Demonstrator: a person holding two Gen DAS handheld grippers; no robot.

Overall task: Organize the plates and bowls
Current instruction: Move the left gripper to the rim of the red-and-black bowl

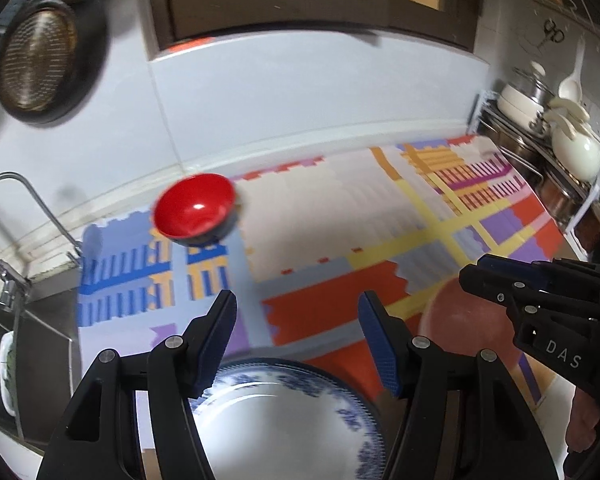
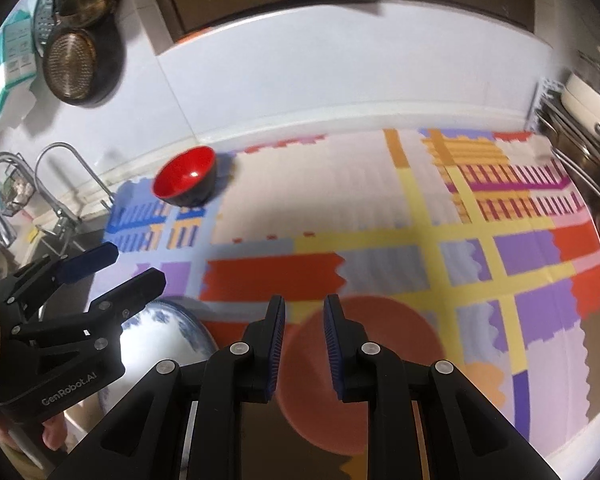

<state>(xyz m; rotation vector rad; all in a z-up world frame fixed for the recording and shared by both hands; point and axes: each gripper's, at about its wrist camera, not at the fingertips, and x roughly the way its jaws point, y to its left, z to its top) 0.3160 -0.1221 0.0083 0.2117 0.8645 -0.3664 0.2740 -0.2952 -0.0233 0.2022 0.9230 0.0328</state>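
A red bowl with a dark outside (image 1: 196,210) (image 2: 186,176) sits tilted at the far left of the patterned mat (image 1: 340,208). A blue-and-white plate (image 1: 284,408) (image 2: 160,336) lies just under my left gripper (image 1: 298,304) (image 2: 134,266), whose jaws stand wide apart with nothing between them. A flat brown plate (image 1: 460,320) (image 2: 400,340) lies on the mat below my right gripper (image 2: 305,306) (image 1: 474,274). Its jaws leave only a narrow gap, through which the plate shows, and they grip nothing. Both grippers hover above the plates.
A sink with a curved faucet (image 1: 20,220) (image 2: 72,176) borders the mat on the left. A dark pan (image 1: 36,64) hangs on the tiled wall. A metal rack of pots and ladles (image 1: 548,128) (image 2: 580,100) stands at the right edge.
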